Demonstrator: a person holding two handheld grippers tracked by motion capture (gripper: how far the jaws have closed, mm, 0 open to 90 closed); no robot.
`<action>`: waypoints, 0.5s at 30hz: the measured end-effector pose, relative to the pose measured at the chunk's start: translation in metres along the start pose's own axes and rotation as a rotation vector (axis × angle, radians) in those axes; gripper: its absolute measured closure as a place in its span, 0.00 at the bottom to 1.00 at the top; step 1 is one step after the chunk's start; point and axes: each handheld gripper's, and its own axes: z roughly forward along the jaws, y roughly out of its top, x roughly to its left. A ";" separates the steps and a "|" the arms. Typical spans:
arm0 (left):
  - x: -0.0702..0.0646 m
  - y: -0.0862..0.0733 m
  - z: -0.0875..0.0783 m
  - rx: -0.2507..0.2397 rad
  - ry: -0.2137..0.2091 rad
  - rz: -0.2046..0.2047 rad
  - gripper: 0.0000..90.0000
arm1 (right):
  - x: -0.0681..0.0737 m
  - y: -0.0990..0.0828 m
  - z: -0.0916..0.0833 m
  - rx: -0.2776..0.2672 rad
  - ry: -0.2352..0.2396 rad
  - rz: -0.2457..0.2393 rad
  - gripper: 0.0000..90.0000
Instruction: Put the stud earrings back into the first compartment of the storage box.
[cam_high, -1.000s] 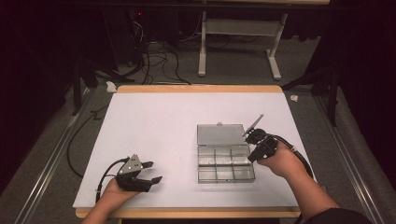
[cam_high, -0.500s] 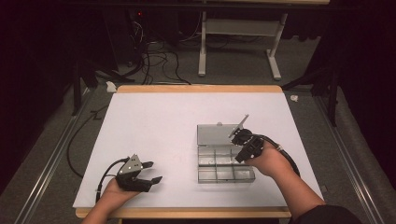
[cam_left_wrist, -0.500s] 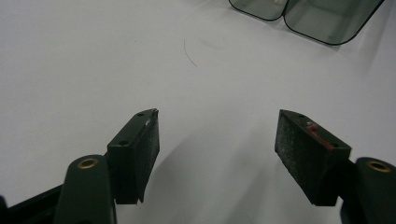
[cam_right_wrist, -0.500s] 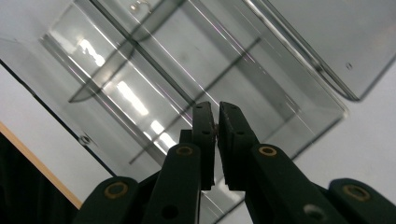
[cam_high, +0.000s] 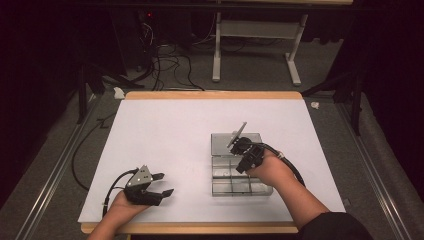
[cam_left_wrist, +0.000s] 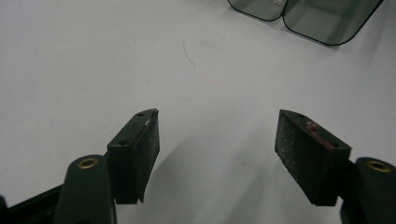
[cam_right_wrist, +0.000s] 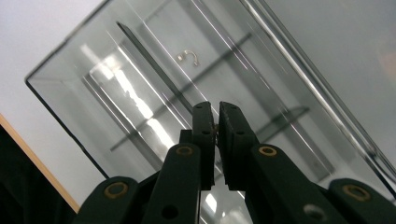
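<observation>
Clear compartment box (cam_high: 240, 177): lid open, on white table top (cam_high: 165, 130), approx. 4 o'clock from table centre; dividers visible; small metal hook (cam_right_wrist: 189, 57) in one compartment.
Right gripper (cam_high: 239, 150): over box, jaws closed w/ small item pinched at tips, too small to ID.
Left gripper (cam_high: 162, 184): approx. 7 o'clock on table, well apart from box, jaws wide apart, nothing btwn pads (cam_left_wrist: 306, 154).
</observation>
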 end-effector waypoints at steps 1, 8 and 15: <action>0.000 0.000 0.000 0.000 0.000 0.000 0.35 | 0.002 0.004 0.002 -0.003 0.003 -0.013 0.96; 0.000 0.000 0.000 0.000 0.002 0.003 0.35 | 0.013 0.019 0.010 0.001 0.014 -0.039 0.95; 0.000 0.000 0.000 -0.003 -0.001 -0.001 0.35 | 0.018 0.036 0.024 0.003 0.029 -0.058 0.95</action>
